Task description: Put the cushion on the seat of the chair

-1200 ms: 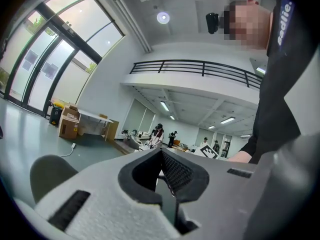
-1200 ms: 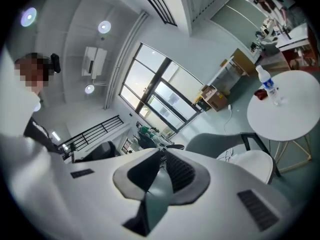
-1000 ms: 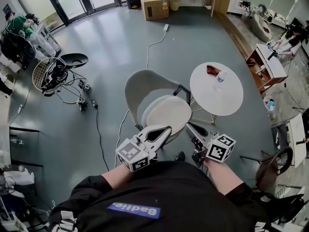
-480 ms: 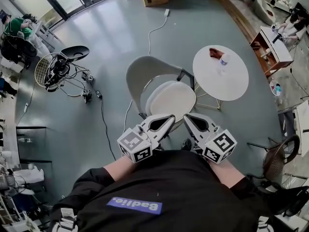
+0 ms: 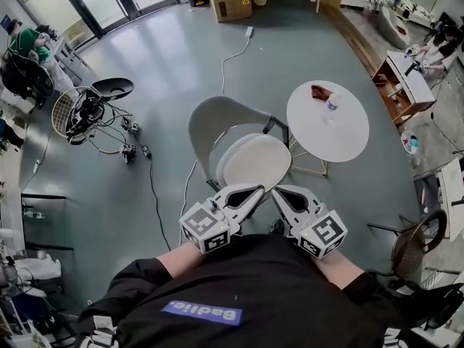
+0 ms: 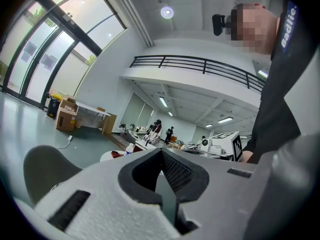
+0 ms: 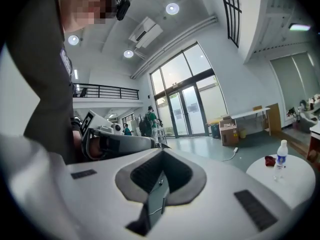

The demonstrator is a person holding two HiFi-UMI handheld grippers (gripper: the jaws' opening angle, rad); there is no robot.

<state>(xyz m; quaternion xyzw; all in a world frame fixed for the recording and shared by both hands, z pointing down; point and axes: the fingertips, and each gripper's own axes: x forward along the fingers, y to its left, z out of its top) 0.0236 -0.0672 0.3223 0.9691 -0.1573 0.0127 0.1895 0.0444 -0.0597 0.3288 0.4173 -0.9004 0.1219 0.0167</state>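
Standing over the chair, holds the left gripper and the right gripper side by side, close against the black-clad torso, tips angled toward each other and nearly meeting.

Left gripper view: finds the fingers pressed together, tip to tip, gripping nothing. Right gripper view: finds the fingers likewise closed, with nothing between them. Shows each gripper in the other's view, just beside it.

Locates the cushion, pale and rounded, lying flat on the seat, in front of the curved backrest. Places both gripper tips at the near edge of the cushion as seen from the head view; detects no grip on it.

Notes a round white counter just to the right of the chair, carrying a small clear bottle, upright, and a reddish-brown item beside it, too small to identify.

Records on the grey floor: a white cable running behind the chair toward a cardboard box at the far side, and a cluster of black equipment with a wire basket well to the left.
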